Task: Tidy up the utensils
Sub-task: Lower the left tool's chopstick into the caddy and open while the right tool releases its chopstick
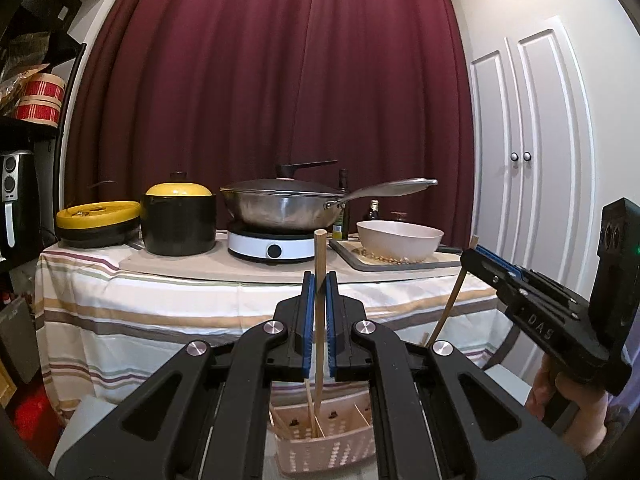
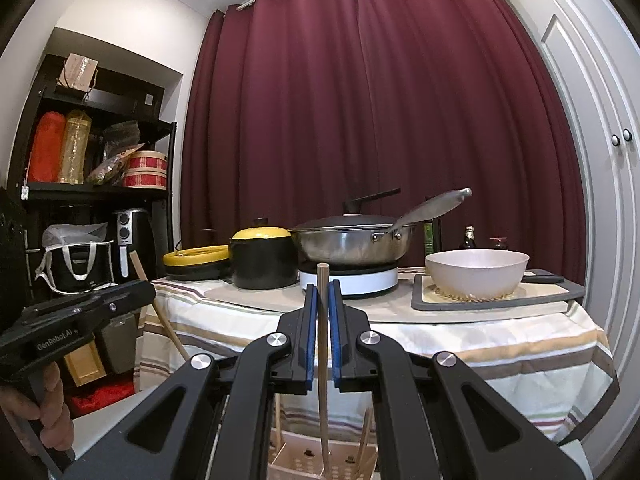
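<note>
Each gripper (image 1: 319,280) (image 2: 323,292) clamped a chopstick (image 1: 319,264) (image 2: 323,320) (upright); lowering straight into the basket (image 1: 320,436) seemed wisest.

Am seeing left gripper (image 1: 319,280) clamping upright wooden stick (image 1: 319,312) above pink basket (image 1: 324,440); right gripper (image 1: 470,256) at right, pinching second stick (image 1: 450,308), tilting.

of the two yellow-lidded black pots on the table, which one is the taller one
The tall black pot beside the wok, with a domed yellow lid. The flat black pot at the table's left end is far lower.
</note>
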Demonstrator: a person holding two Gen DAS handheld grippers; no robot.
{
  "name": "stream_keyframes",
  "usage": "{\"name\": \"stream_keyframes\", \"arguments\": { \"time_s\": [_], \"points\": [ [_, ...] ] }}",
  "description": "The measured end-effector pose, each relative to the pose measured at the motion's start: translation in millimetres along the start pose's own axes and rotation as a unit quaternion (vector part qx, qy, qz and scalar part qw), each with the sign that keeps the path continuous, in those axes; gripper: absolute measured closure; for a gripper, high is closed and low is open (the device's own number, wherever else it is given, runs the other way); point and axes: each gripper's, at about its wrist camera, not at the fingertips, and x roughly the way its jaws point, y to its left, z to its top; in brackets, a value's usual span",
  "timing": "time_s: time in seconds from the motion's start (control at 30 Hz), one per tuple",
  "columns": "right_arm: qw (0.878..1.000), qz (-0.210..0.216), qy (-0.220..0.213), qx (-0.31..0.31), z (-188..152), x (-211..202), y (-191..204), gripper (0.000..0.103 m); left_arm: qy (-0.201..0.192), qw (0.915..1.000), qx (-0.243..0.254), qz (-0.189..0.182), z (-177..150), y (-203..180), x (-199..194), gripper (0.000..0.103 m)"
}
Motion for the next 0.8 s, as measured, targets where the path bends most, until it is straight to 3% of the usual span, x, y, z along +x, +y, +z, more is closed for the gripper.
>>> {"name": "stream_keyframes", "arguments": {
  "time_s": [0.4, 0.8],
  "points": [
    [0.999, -0.012, 0.031, 0.001, -34, 44, -16, 0.096, 0.028, 0.9994, 0.001, 0.021, -33, 7, 55, 0.097],
    [0.998, -0.01, 0.065, 0.02, -66, 61, -25, 0.096, 0.072, 0.9973, 0.002, 0.017, -60, 13, 76, 0.097]
  ]
}}
